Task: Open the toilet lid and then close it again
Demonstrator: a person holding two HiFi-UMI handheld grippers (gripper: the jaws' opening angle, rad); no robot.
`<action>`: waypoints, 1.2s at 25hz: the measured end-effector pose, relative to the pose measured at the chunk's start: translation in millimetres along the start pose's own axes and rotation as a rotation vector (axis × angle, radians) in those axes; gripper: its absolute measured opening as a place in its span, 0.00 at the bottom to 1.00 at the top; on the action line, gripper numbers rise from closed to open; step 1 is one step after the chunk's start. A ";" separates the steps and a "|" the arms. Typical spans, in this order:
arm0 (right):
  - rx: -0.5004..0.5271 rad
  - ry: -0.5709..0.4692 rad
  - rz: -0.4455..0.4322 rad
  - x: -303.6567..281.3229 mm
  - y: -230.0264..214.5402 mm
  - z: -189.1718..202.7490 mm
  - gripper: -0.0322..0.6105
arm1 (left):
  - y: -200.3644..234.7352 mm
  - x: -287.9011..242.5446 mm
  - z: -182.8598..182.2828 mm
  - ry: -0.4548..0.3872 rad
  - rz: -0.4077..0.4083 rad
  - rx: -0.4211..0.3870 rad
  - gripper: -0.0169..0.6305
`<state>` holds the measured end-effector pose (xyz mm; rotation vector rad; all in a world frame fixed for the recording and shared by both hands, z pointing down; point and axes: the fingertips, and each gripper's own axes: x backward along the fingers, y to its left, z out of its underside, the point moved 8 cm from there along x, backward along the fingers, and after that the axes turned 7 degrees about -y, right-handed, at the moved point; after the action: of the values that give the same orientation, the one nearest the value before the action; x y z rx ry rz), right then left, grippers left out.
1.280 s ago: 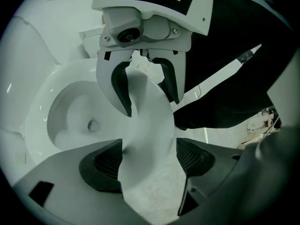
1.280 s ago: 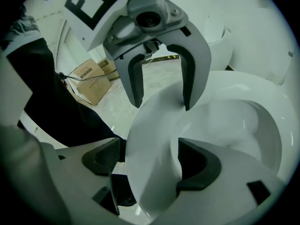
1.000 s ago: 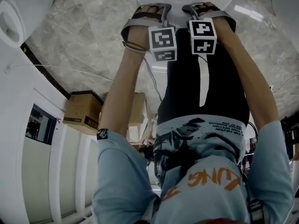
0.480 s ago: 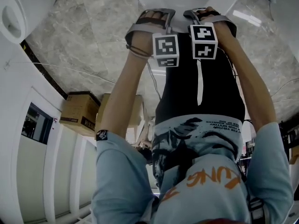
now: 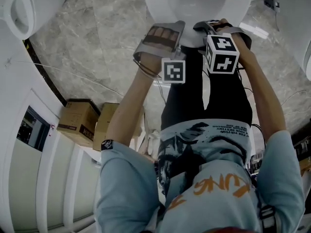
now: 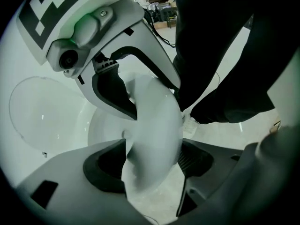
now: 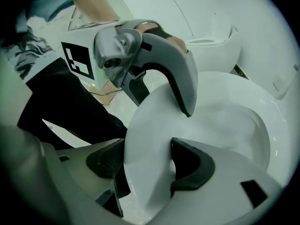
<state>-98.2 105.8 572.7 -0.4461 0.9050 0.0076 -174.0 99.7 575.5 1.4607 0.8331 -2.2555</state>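
Stage: judged as the opening half. The lid is up off the bowl but far from upright.
Lid position: the toilet lid (image 7: pixel 150 125) is tilted up at its front edge, clear of the bowl (image 7: pixel 248 125). That edge stands between both pairs of jaws.
Left gripper: your left gripper (image 6: pixel 150 170) is clamped on the lid's front edge, with a pad on each face.
Right gripper: your right gripper (image 7: pixel 143 170) sits just beside the left one on the same edge. Its jaws have just been closing with the lid edge between them, and the pads bear on it.
Risk, slip: the lid is glossy and curved, and you hold only its rim. A loose squeeze lets it slide out and slam onto the bowl.
Risk, twist: both grips share one edge, close together. If one hand rises faster, you wring the lid on its hinge and peel the other grip off.
Risk, arc: the lid swings about its hinge. If you pull straight up instead of following the curve, the pads drag off the edge.
Risk, release: the hinge and backrest are out of view, so you cannot tell where the lid stops. If you let go early, it falls back.
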 end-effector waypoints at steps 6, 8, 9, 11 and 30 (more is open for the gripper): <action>-0.017 -0.090 0.039 43.6 7.2 -19.3 0.54 | 9.9 42.9 -6.5 -0.020 -0.065 -0.070 0.45; -0.023 -0.117 0.073 57.9 11.7 -25.3 0.53 | 14.4 56.4 -9.9 -0.035 -0.105 -0.069 0.41; -0.023 -0.129 0.098 65.1 13.3 -27.5 0.52 | 18.6 61.6 -11.7 -0.038 -0.124 -0.061 0.41; -0.021 -0.147 0.155 79.4 16.1 -31.3 0.51 | 28.3 70.8 -15.5 -0.036 -0.149 -0.037 0.40; 0.069 -0.210 0.788 212.1 53.5 -87.7 0.34 | 144.2 192.9 -61.4 -0.061 -0.320 0.157 0.39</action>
<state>-42.6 83.4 344.7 -0.0001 0.8216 0.7282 -131.1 34.3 339.6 1.3977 0.9472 -2.6399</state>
